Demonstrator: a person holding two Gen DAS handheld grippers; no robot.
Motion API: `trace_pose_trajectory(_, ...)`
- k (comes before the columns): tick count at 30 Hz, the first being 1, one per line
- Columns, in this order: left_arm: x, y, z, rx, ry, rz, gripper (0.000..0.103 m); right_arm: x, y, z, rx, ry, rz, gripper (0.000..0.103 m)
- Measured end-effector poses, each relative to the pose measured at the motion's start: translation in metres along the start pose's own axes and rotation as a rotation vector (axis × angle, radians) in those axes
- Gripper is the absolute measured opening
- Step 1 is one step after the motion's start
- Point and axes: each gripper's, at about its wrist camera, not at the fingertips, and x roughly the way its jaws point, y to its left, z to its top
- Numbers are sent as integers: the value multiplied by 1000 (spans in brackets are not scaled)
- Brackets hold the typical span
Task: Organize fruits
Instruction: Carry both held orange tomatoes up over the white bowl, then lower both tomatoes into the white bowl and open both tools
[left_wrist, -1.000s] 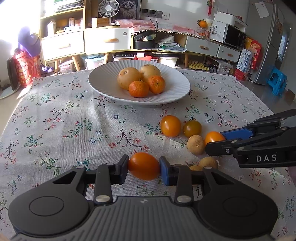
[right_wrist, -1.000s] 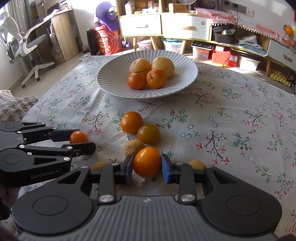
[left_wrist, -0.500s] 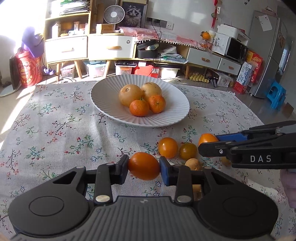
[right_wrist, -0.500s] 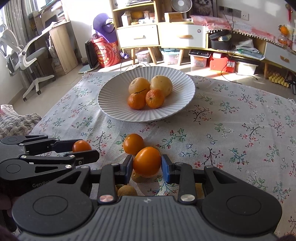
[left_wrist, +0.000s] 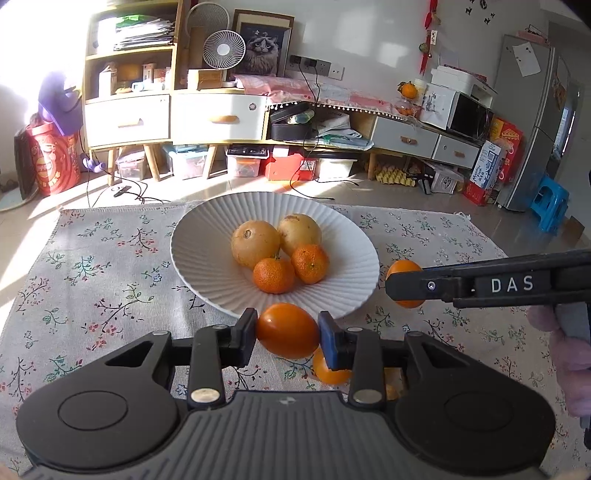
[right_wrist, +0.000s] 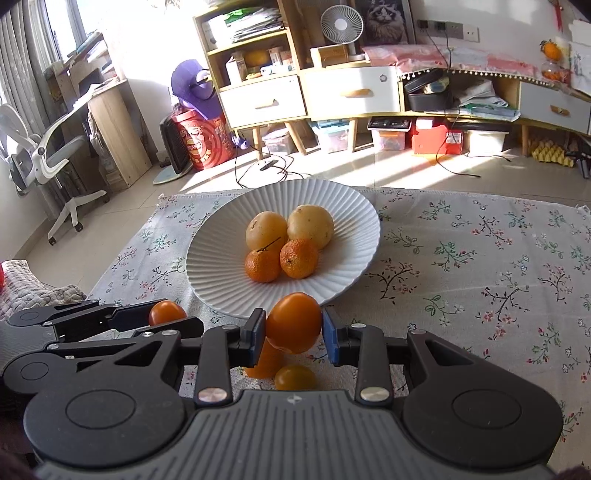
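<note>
**Both grippers loaded, plate dead ahead**

My left gripper (left_wrist: 288, 330) is clamped on 1 orange tomato (left_wrist: 288, 329), pads pressing both sides, held clear of the cloth just short of the white ribbed plate (left_wrist: 192, 258). My right gripper (right_wrist: 293, 328) pinches a second orange tomato (right_wrist: 294, 322) the same way, near the plate's front rim. In the left view the right gripper comes in side-on, so most of its fruit hides behind a finger. The plate holds 2 pale round fruits (left_wrist: 255, 243) and 2 mandarins (left_wrist: 273, 275) bunched together. On the floral tablecloth (right_wrist: 480, 258), loose fruit sits under my fingers: 1 darker tomato (right_wrist: 295, 376) shows, another orange one is half covered, and what lies further back I cannot make out. A hand at the right edge is cut off.
</note>
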Motion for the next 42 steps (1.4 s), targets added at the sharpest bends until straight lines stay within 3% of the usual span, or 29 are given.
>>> trace_pose_trajectory(14,44,-5,12,8,26,-72,27,35,-14,23,12,-1,9,30)
trace_pose_trajectory(42,57,-11,15,53,25,-47,29,59,-17,32,3,-6,-36,32)
